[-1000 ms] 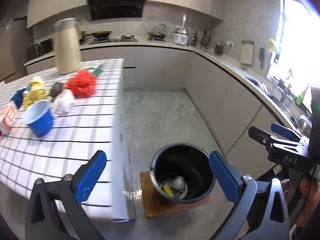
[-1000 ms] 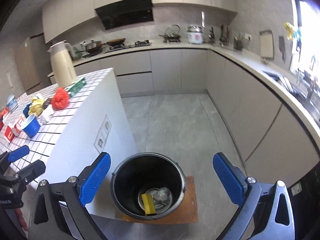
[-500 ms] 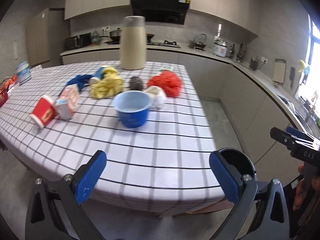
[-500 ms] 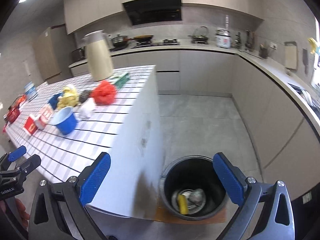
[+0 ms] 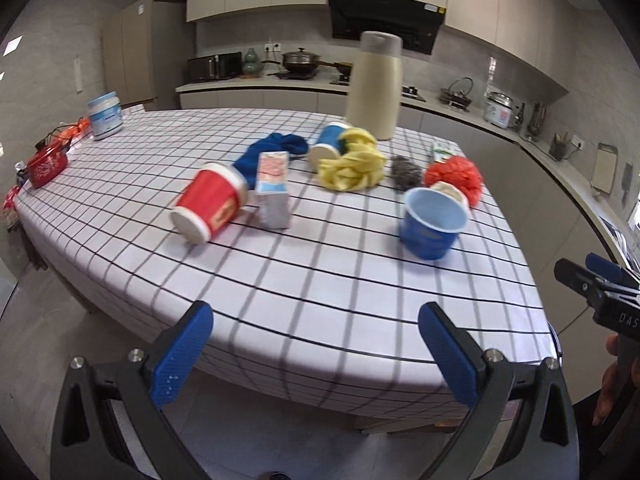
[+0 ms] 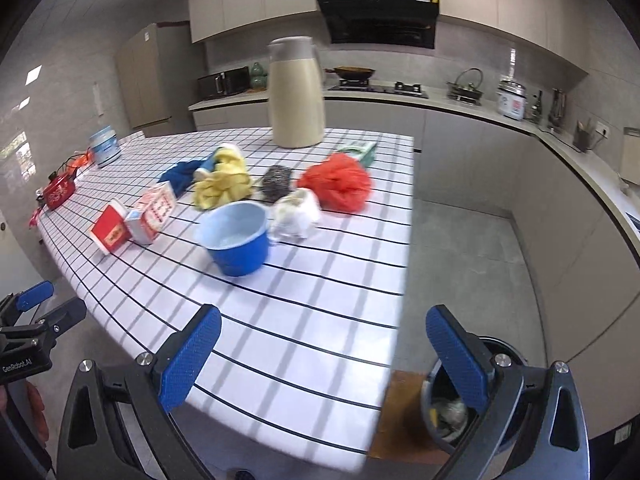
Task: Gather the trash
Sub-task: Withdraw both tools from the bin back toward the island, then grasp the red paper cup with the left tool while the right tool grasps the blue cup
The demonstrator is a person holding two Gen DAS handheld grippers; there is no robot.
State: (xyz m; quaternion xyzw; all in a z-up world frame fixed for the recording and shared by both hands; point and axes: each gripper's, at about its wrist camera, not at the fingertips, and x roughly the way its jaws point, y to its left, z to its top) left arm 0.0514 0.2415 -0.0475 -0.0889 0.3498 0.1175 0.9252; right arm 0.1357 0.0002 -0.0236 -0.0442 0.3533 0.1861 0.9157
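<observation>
Both my left gripper [image 5: 314,346] and right gripper [image 6: 324,350] released, empty. Trash clusters around blue bowl [image 6: 236,238] on surface [image 6: 320,300]. Risk: reaching past the bowl tips it over.

The left gripper [image 5: 314,344] hangs at six o'clock with its jaws spread wide and nothing between them, over the near edge of the checked worktop [image 5: 320,280]. A blue cup [image 5: 434,224] stands upright at two o'clock. A red cup [image 5: 210,207] lies on its side at ten o'clock, a small carton [image 5: 274,188] just beside it. At twelve, a cream jug [image 5: 375,86] stands behind yellow cloth [image 5: 354,166]. The right gripper [image 5: 600,284] shows at three o'clock.
</observation>
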